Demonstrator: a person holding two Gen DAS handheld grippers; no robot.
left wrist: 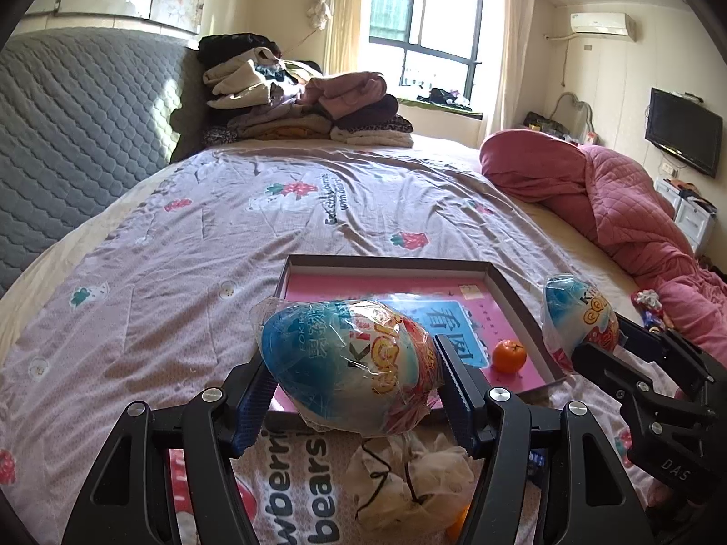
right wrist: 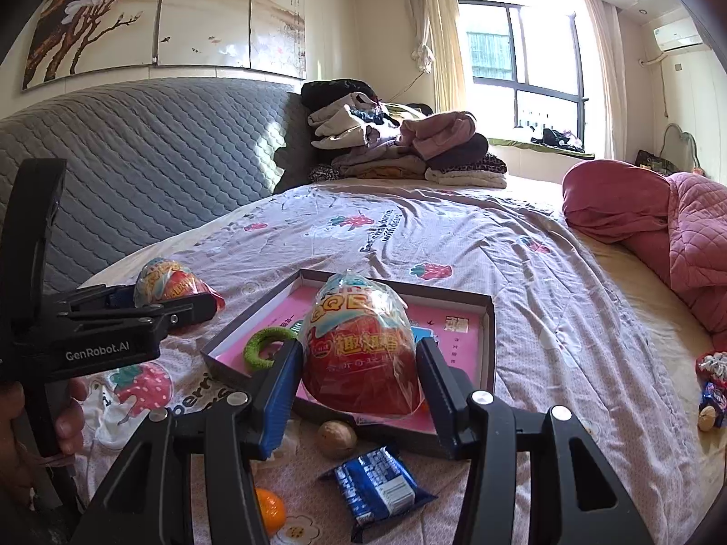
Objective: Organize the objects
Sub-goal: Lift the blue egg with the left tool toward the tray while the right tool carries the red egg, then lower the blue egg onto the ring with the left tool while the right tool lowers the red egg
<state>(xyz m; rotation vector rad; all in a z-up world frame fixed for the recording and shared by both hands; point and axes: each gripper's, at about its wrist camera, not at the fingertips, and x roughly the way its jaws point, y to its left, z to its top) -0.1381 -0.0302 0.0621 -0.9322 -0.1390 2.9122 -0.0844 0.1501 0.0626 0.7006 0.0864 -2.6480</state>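
My left gripper [left wrist: 352,383] is shut on a wrapped toy egg [left wrist: 345,363], blue and red, held lying sideways over the near edge of a shallow box lid [left wrist: 522,309] with a pink lining. My right gripper [right wrist: 359,377] is shut on a second wrapped egg [right wrist: 363,345], upright above the same box lid [right wrist: 488,331]. In the left wrist view the right gripper [left wrist: 586,340] with its egg [left wrist: 577,318] hangs beside the lid's right rim. In the right wrist view the left gripper [right wrist: 181,302] holds its egg [right wrist: 168,281] at the left. A tangerine [left wrist: 509,356] and a green ring [right wrist: 263,347] lie inside the lid.
On the bedspread near me lie a walnut [right wrist: 336,438], a blue snack packet [right wrist: 379,488], another tangerine [right wrist: 270,508] and a crumpled white wrapper [left wrist: 409,477]. Small snacks [right wrist: 711,390] sit at the right edge. Folded clothes [left wrist: 295,100] and a pink quilt [left wrist: 613,200] are farther back.
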